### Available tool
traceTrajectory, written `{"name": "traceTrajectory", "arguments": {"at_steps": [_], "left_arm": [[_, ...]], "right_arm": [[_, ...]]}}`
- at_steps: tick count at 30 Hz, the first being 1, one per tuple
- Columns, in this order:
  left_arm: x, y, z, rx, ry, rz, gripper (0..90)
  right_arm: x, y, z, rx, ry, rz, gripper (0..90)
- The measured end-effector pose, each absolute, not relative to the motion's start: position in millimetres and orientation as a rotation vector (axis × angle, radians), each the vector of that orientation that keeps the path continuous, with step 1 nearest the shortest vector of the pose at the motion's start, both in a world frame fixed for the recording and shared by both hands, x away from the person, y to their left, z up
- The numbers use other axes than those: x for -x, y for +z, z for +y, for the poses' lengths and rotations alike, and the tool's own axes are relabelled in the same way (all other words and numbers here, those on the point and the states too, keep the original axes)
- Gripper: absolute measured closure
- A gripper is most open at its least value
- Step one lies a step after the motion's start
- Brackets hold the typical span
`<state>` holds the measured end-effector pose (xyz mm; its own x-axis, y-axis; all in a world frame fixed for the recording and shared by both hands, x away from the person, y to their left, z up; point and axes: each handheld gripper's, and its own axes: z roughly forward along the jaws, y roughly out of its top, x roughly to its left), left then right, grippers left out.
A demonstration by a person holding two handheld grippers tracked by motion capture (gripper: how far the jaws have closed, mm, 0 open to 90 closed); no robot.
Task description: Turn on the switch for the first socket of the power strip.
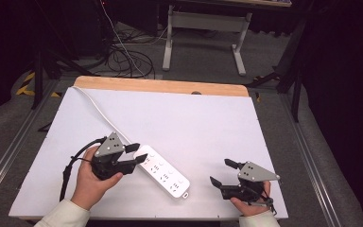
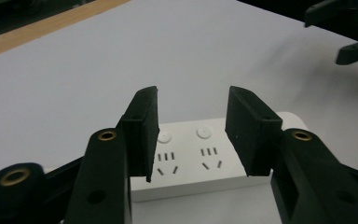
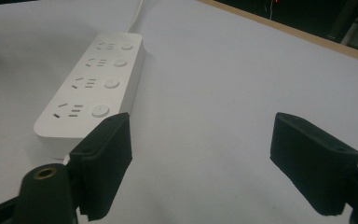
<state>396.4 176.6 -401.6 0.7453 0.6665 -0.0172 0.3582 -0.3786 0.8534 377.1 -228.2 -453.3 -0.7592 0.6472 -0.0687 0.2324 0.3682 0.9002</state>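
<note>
A white power strip (image 1: 164, 173) with several sockets and round buttons lies diagonally on the white table top (image 1: 198, 118). Its white cord (image 1: 96, 106) runs off toward the far left corner. My left gripper (image 1: 141, 152) is at the strip's cord end, held in a hand. In the left gripper view the strip (image 2: 186, 161) lies crosswise just beyond my left gripper (image 2: 192, 109), whose jaws stand apart with no pad pressing on it. My right gripper (image 1: 220, 171) rests open near the front right, with bare table between its pads. The right gripper view shows the strip (image 3: 93, 79) ahead to the left of that gripper (image 3: 200, 140).
A wooden strip (image 1: 160, 86) borders the table's far edge. Beyond it on the grey floor are a white desk frame (image 1: 203, 28) and tangled cables (image 1: 127, 59). Dark curtains close in both sides. Metal rails run along the table's left and right.
</note>
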Motion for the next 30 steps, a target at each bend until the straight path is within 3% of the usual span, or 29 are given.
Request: {"name": "traceTrajectory", "arguments": {"at_steps": [1, 7, 25, 30], "left_arm": [[-399.3, -401.9, 176.6, -2.006, 0.385, 0.771, 70.7], [-411.6, -408.3, 174.2, -1.992, 0.343, 0.773, 89.7], [-435.2, -436.7, 153.8, -2.064, 0.371, 0.807, 90.0], [-437.8, -447.6, 151.8, -2.064, 0.393, 0.747, 90.0]], "right_arm": [[-377.0, -453.3, -228.1, -0.762, 1.359, 2.223, 21.1], [-376.8, -453.2, -228.6, -0.760, 1.361, 2.220, 21.2], [-376.9, -453.6, -228.9, -0.759, 1.366, 2.222, 21.2], [-377.1, -453.8, -228.7, -0.757, 1.364, 2.224, 21.1]]}}
